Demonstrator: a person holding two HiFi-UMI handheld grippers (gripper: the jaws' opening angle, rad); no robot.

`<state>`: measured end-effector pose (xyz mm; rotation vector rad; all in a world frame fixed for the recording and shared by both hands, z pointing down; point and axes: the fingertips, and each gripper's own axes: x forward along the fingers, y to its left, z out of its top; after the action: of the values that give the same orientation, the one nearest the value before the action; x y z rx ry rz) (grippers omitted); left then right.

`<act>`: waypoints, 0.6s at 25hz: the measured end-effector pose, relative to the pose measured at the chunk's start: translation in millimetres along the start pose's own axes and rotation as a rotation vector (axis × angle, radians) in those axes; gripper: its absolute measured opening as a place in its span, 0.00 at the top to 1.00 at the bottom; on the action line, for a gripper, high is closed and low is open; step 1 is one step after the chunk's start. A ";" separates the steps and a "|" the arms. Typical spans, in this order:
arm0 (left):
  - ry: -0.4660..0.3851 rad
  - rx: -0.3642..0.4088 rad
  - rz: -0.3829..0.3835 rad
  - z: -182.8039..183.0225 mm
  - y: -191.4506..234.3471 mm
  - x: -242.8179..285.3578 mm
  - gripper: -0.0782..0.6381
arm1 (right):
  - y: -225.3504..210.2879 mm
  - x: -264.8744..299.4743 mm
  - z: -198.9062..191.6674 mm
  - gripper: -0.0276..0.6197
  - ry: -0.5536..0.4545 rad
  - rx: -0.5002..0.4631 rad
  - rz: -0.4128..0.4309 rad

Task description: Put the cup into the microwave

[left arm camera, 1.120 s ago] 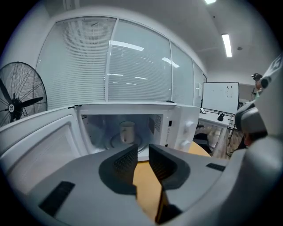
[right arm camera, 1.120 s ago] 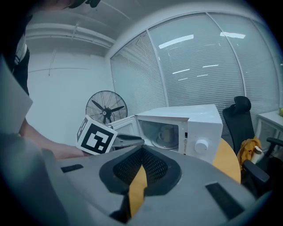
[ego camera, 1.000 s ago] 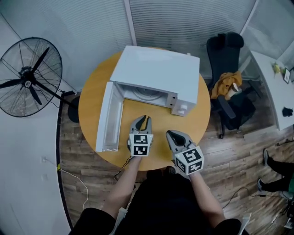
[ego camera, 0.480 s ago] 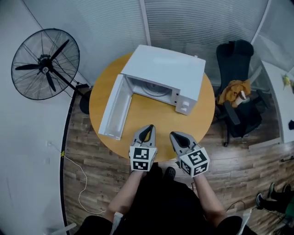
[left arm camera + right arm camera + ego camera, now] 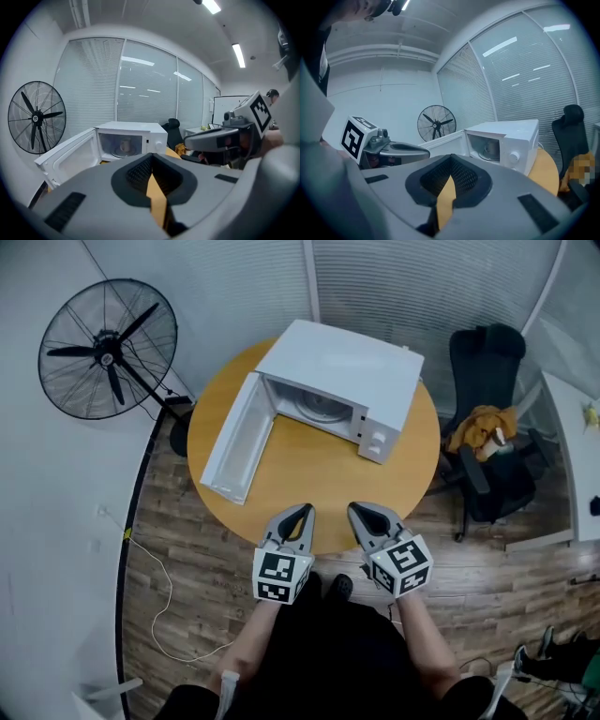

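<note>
White boxy microwave [image 5: 339, 371] sits on the round yellow wooden table [image 5: 309, 486] with its door [image 5: 236, 439] swung wide open. The small pale cup [image 5: 124, 146] is already inside, on the turntable [image 5: 323, 407]. Left gripper [image 5: 302, 514] and right gripper [image 5: 357, 512] hover at the near table edge, well apart from the microwave, both with jaws pinched together on nothing

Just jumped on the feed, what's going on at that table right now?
A person holds the left gripper and right gripper side by side at the near edge of the round table, both shut and empty. The microwave stands with its door swung open, and a cup appears to sit inside.
</note>
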<state>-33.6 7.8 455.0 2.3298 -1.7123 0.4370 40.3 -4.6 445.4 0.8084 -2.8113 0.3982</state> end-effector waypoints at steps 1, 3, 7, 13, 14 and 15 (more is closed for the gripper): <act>0.004 -0.003 -0.001 -2.2 0.2 -2.8 0.90 | 1.8 -1.7 0.9 0.94 -0.004 -0.004 0.001; 0.007 -0.012 0.000 -5.2 0.9 -6.6 0.90 | 4.3 -4.6 1.9 0.94 -0.009 -0.018 0.002; -0.009 -0.007 0.004 -2.1 0.7 -11.7 0.90 | 7.7 -8.3 1.4 0.94 -0.010 -0.034 0.002; -0.014 0.009 -0.007 -0.9 -5.5 -12.2 0.90 | 13.0 -14.9 -0.8 0.95 -0.001 -0.053 0.017; -0.016 0.005 -0.009 -0.8 -6.7 -11.8 0.90 | 12.7 -15.4 -0.9 0.95 -0.001 -0.055 0.016; -0.017 0.001 -0.012 -0.6 -7.9 -11.4 0.90 | 12.3 -15.9 -0.8 0.95 -0.001 -0.055 0.014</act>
<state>-29.4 20.6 451.5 2.3497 -1.7057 0.4176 46.9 13.5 439.6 0.7773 -2.8168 0.3209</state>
